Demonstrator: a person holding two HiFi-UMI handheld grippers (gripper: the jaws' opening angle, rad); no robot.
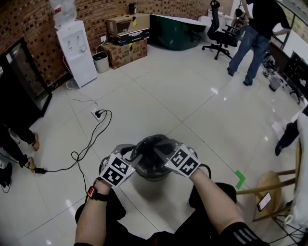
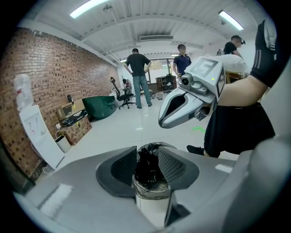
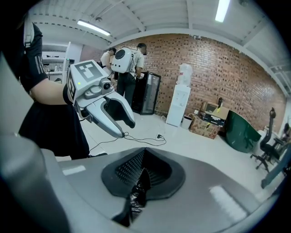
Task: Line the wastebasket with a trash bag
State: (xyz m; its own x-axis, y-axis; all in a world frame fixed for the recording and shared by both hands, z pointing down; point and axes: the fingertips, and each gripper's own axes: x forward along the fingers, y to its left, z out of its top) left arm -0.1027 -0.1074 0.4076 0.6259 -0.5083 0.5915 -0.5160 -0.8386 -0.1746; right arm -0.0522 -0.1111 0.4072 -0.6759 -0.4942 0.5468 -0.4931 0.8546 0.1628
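The black plastic trash bag (image 1: 150,154) is sitting inside the round grey-white wastebasket (image 1: 152,177), and its top is bunching up above the rim. The left gripper (image 1: 135,157), reaching in from the basket's 8 o'clock, is grasping a crumpled fold of the bag between its part-spread fingers (image 2: 175,166). The right gripper (image 1: 160,151), at 3 o'clock, is pinching a thin strip of the film with its fingers (image 3: 130,169) clenched together. The basket is standing on a glossy white tiled floor (image 1: 159,96). A red brick wall (image 1: 96,9), a white water dispenser (image 1: 77,53) and brown cardboard boxes (image 1: 126,48) are lining the room toward 11 o'clock.
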